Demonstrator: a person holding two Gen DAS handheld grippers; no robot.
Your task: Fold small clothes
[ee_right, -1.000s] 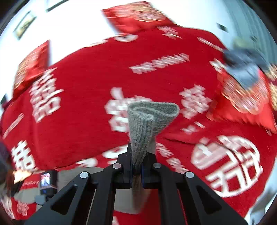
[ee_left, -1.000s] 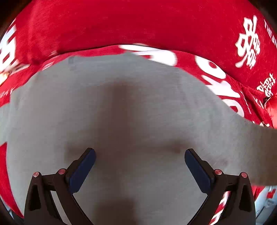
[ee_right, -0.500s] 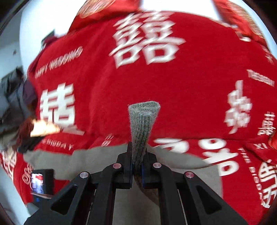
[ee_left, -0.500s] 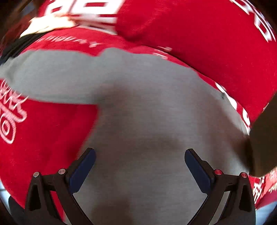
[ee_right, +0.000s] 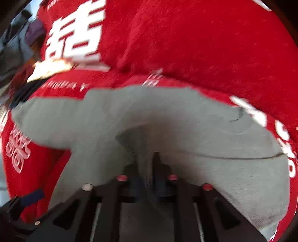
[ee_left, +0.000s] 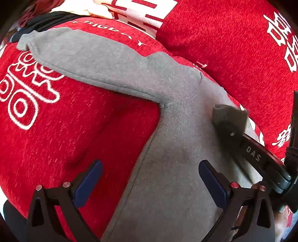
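From the left wrist camera, the left gripper (ee_left: 149, 178) tilts steeply down over the soft grey knitted garment (ee_left: 177, 167). Its two black arms with dark blue pads (ee_left: 87, 181) stand wide apart, clamped on nothing; one pad hangs over red cloth, the other over grey fabric. The garment lies flat on the red plush cover printed with white characters (ee_left: 65, 130). One long grey sleeve (ee_left: 83, 57) runs away to the far left, where its cuff lies beside a heap of black and cream clothing (ee_left: 61, 14). On the right, the black right gripper (ee_left: 231, 121) reaches in from the edge, a folded ribbed cuff (ee_left: 230, 113) at its tip, lying on the garment's body. Behind it rises a red cushion (ee_left: 223, 37) with white lettering.

From the right wrist camera, which is blurred, the right gripper (ee_right: 149, 178) points sharply down at the same garment (ee_right: 214, 141). Its jaws have just been opening and now stand a little apart, with the ribbed grey cuff (ee_right: 144, 167) between them; whether the pads are pressing on it I cannot tell. The grey fabric spreads across the middle of the view, its sleeve (ee_right: 55, 119) stretching left over the red cover (ee_right: 186, 46). At the near left corner a blue pad of the left gripper (ee_right: 33, 196) shows. Far left, dim clutter and dark clothing (ee_right: 20, 46) sit at the cover's edge.
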